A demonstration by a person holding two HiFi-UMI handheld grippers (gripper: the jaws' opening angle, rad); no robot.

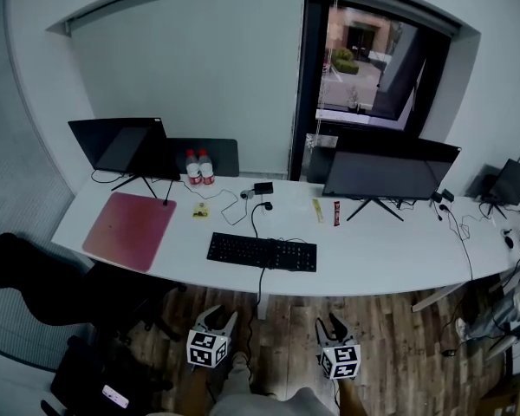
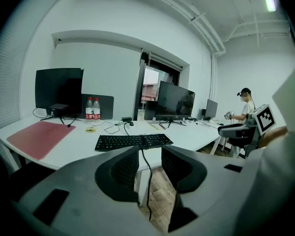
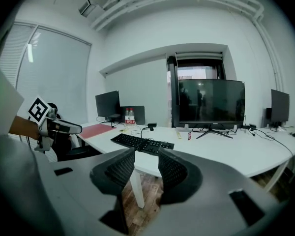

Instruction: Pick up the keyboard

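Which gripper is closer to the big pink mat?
Left. The left gripper is down-right of the pink mat in the head view; the right gripper is farther right.

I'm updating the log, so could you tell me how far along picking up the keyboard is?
Done: nothing yet; the keyboard lies flat on the white desk, untouched. In hand: the left gripper and right gripper hang short of the desk's front edge, jaws apart and empty, aimed at the keyboard. Remaining: reach it, close on it, lift.
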